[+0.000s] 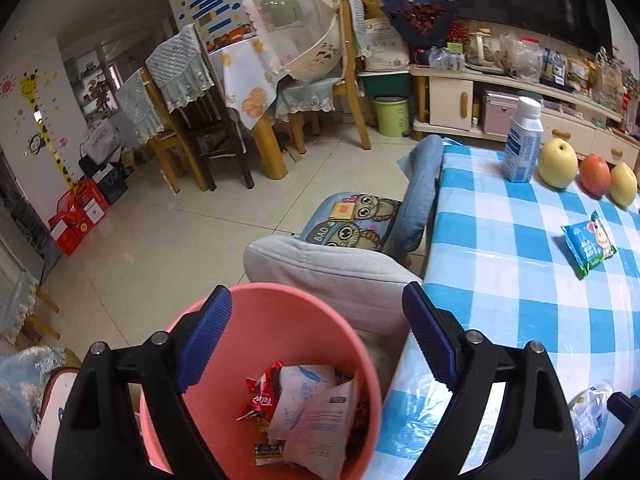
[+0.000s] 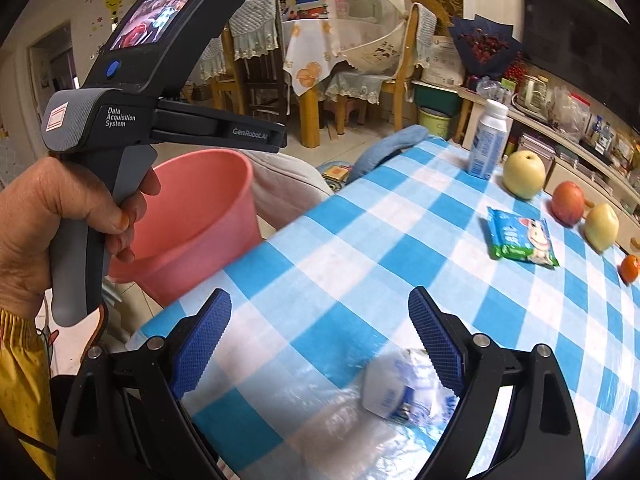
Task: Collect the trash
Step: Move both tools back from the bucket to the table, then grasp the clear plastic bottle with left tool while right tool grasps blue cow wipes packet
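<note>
A pink bin (image 1: pixel 256 320) stands beside the blue-checked table (image 1: pixel 520 280) and holds several wrappers (image 1: pixel 304 412). My left gripper (image 1: pixel 316 340) is open and empty above the bin's mouth. The bin also shows in the right wrist view (image 2: pixel 200 216). My right gripper (image 2: pixel 320 344) is open just over the table, and a crumpled white and blue wrapper (image 2: pixel 404 392) lies between its fingers near the right pad (image 2: pixel 434 340). That wrapper also shows in the left wrist view (image 1: pixel 588 412). A green and blue snack packet (image 2: pixel 520 236) lies further out on the table.
A white and blue bottle (image 2: pixel 488 140), two yellow pears (image 2: pixel 524 174), an apple (image 2: pixel 568 202) and an orange (image 2: pixel 630 268) stand along the table's far side. A grey cushion (image 1: pixel 320 272) and a chair with an owl seat (image 1: pixel 356 220) are beside the bin.
</note>
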{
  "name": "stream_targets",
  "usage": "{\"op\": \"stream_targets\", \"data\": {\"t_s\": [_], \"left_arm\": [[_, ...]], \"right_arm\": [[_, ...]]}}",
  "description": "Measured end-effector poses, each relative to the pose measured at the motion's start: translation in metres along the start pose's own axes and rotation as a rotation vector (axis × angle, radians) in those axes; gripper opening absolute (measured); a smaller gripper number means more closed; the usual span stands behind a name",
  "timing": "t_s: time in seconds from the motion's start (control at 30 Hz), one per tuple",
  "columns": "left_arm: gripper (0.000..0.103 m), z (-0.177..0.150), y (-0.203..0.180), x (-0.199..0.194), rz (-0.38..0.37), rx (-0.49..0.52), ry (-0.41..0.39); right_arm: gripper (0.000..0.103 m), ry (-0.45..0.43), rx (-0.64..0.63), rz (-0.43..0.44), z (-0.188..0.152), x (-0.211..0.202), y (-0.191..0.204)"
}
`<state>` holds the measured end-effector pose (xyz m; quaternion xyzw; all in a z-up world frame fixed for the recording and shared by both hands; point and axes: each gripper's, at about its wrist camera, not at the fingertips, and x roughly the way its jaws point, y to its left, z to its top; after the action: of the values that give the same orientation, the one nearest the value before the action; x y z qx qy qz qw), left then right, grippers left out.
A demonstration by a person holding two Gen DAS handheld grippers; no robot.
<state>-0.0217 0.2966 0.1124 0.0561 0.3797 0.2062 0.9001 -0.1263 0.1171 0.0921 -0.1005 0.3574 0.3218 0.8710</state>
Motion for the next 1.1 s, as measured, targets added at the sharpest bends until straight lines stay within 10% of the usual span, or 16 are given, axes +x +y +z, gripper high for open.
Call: {"op": "stream_targets", "data": {"t_s": [0.73, 1.1], "left_arm": [[0.088, -0.006, -0.079, -0.008, -0.132, 0.202, -0.036], [0.088, -0.017, -0.108, -0.020, -0.369, 0.298, -0.027]], "right_arm": [[0.090, -0.048, 0.143, -0.048, -0.026, -0.029, -0.079], [0.090, -0.087, 0.232, -0.108, -0.033, -0.053, -0.131]]}}
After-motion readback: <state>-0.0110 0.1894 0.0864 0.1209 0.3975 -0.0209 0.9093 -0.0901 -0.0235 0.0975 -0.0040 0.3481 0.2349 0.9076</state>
